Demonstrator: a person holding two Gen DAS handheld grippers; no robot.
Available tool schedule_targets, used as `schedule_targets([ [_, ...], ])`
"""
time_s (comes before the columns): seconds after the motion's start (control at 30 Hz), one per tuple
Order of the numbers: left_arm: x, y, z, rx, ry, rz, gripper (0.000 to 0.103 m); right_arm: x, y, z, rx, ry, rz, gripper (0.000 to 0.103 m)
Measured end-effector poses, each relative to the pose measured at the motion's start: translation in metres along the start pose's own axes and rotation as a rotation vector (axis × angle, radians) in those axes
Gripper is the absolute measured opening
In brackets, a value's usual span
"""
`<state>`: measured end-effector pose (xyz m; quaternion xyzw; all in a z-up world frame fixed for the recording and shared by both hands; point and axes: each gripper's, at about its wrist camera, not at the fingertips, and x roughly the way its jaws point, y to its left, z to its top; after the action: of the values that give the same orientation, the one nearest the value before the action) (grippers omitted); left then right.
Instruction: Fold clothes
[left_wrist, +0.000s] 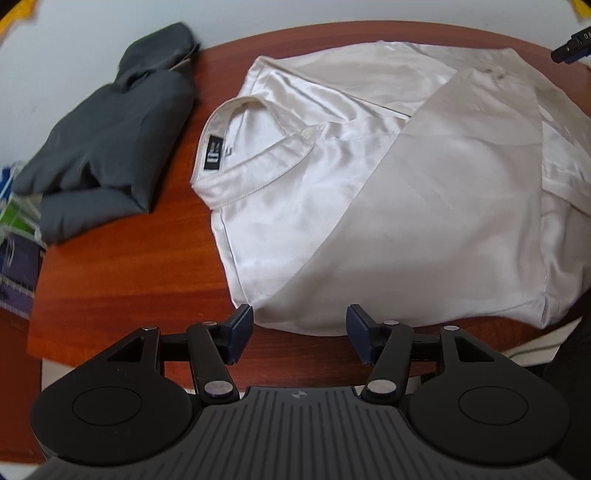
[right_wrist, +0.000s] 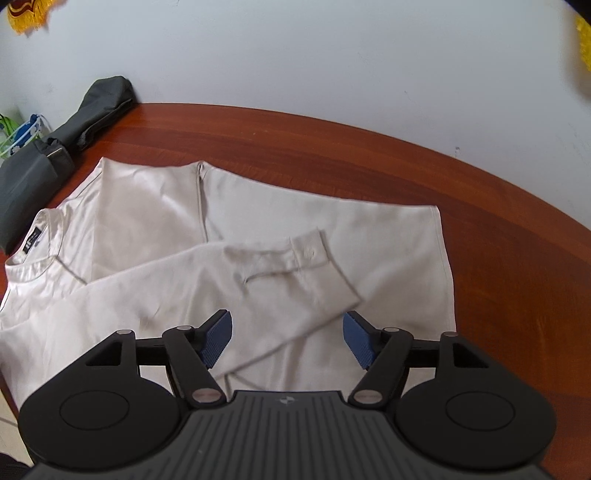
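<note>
The white shirt (left_wrist: 369, 192) lies flat on the wooden table (left_wrist: 122, 280), collar (left_wrist: 255, 147) toward the folded grey garment (left_wrist: 107, 144) beside it, one sleeve (right_wrist: 229, 280) folded across its body. The left gripper (left_wrist: 300, 332) hovers at the shirt's near edge, jaws spread and empty. The right gripper (right_wrist: 287, 338) hangs over the sleeve, jaws likewise spread, holding nothing.

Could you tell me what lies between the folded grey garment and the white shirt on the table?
Only a bare strip of red-brown table separates the grey garment from the white shirt; the left wrist view shows it best.
</note>
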<state>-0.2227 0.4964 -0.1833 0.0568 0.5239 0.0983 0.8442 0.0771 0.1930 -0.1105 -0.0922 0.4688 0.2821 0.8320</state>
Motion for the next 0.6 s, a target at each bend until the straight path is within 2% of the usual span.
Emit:
schedule_targets([
  [0.1,0.000,0.004,0.001,0.049,-0.003,-0.023,0.060,-0.014,0.003,-0.022,0.027,-0.007,-0.007,0.074],
  [0.23,-0.001,0.004,0.004,0.181,-0.030,-0.094,0.060,-0.034,0.013,-0.050,0.067,-0.022,-0.021,0.078],
  [0.4,-0.001,0.002,0.001,0.399,-0.064,-0.196,0.060,-0.052,0.031,-0.088,0.125,-0.024,-0.060,0.079],
  [0.6,0.003,0.000,-0.008,0.631,-0.084,-0.277,0.061,-0.071,0.056,-0.139,0.215,-0.012,-0.112,0.079],
])
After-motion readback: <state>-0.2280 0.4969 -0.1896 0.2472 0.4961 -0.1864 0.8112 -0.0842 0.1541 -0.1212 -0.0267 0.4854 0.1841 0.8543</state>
